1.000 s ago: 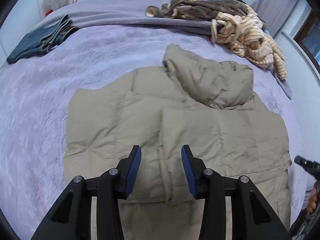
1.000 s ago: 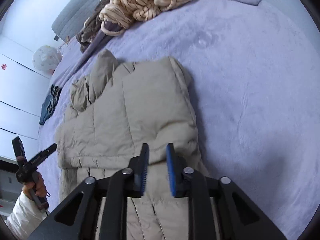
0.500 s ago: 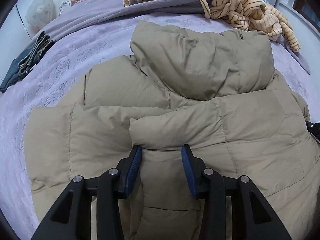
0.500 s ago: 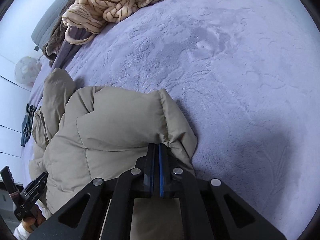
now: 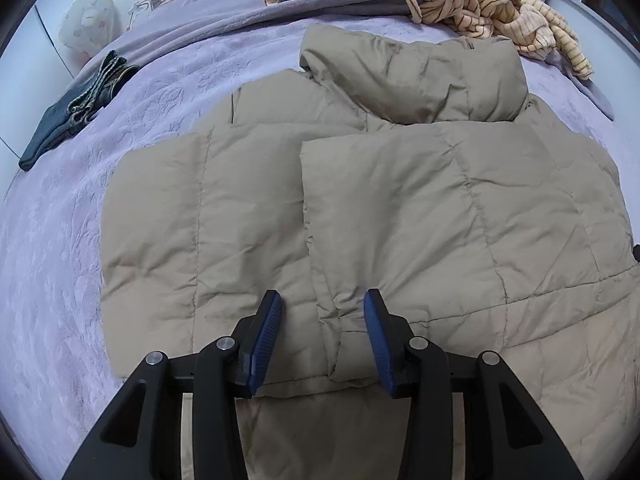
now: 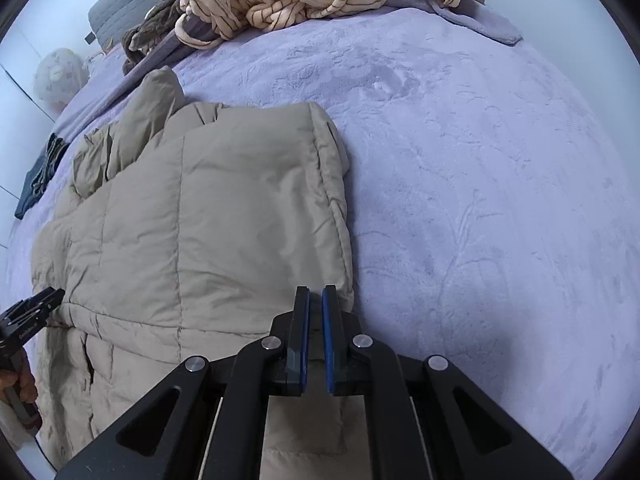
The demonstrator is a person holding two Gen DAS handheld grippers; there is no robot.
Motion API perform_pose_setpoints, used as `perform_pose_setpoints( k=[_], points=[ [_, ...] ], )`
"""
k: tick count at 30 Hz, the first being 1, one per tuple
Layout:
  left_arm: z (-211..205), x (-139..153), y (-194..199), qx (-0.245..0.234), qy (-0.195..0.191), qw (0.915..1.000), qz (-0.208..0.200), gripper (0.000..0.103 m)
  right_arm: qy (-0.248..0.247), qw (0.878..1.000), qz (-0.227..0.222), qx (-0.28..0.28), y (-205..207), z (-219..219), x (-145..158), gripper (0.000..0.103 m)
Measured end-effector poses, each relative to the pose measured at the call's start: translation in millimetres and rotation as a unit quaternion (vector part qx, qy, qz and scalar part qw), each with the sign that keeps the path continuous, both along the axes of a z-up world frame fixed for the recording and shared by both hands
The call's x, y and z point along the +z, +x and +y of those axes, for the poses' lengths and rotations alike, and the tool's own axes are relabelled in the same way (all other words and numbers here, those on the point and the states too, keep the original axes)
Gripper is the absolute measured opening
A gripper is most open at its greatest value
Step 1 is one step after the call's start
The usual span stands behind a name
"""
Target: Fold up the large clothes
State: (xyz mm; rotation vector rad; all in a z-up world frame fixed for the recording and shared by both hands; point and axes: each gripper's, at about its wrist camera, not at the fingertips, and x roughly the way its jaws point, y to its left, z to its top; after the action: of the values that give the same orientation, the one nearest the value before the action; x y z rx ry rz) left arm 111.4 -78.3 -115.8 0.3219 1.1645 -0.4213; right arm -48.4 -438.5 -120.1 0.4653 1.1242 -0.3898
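Jacket (image 5: 400,208): beige, padded, lying folded on the lilac bed (image 6: 480,200), hood (image 5: 416,76) toward the pillows. Left gripper (image 5: 322,336): blue pads apart at a medium gap, straddling a folded sleeve edge, not pressing it. Right gripper (image 6: 316,332): pads nearly closed at the jacket's right edge; whether cloth is pinched, cannot tell. Striped garment (image 5: 492,4), dark jeans (image 5: 76,116) farther off.

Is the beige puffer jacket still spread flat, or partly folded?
Partly folded. On the puffer jacket a quilted panel is turned in over the body, its edge running down the middle, and the hood lies on top.
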Motion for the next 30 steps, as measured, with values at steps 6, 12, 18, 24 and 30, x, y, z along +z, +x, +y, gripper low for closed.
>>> perform_pose_setpoints(
  k=[6,12,18,24,30],
  points=[
    [0.1,13.7,-2.6,0.020,0.013,0.9997,0.008,0.045,0.007,0.999,0.020,-0.041,-18.1,-8.2,11.0,0.007],
    [5.1,34.1,-20.4,0.013,0.022,0.9996,0.013,0.045,0.060,0.995,0.033,-0.072,-46.8,-8.3,15.1,0.009],
    [11.2,55.9,-44.1,0.018,0.018,0.9996,0.015,0.045,0.069,0.994,0.034,-0.076,-63.6,4.5,25.0,0.037],
    [19.7,77.7,-68.4,0.030,0.019,0.9992,-0.015,0.103,0.079,0.994,0.032,-0.064,-71.0,17.2,34.1,0.041],
    [20.2,79.8,-82.5,0.039,0.033,0.9987,0.001,0.103,0.085,0.995,0.029,-0.049,-74.9,28.2,43.6,0.055]
  ],
)
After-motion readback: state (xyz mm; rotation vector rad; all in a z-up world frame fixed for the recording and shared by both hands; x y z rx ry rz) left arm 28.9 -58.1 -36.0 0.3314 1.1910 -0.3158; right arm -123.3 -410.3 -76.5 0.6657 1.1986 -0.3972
